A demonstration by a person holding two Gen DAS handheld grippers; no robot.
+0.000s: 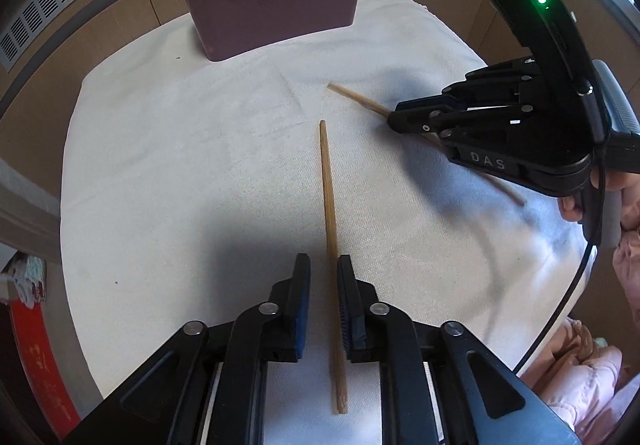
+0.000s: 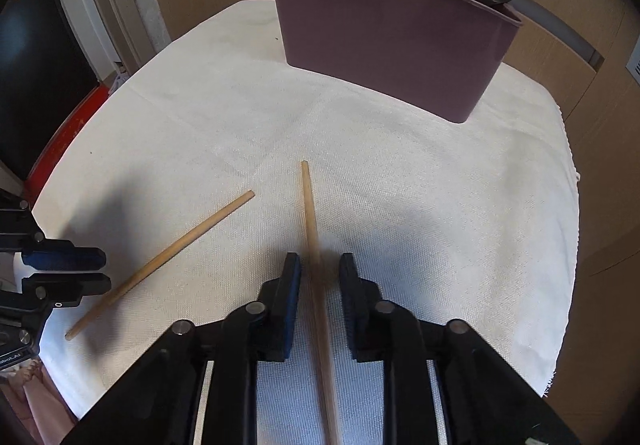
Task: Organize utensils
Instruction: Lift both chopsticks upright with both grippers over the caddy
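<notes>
Wooden chopsticks lie on the white cloth on the counter [image 1: 160, 165]. One chopstick [image 1: 330, 229] sits between the open fingers of the left claw [image 1: 324, 277]. The other chopstick [image 2: 310, 213] sits between the open fingers of the right claw [image 2: 320, 273]. Neither is squeezed yet. Next, I think, each claw must close, lift, and carry its stick to the purple holder [image 2: 392, 41] at 12 o'clock. Only the left view shows the person's hand [image 1: 576, 205] on the right claw's handle.
</notes>
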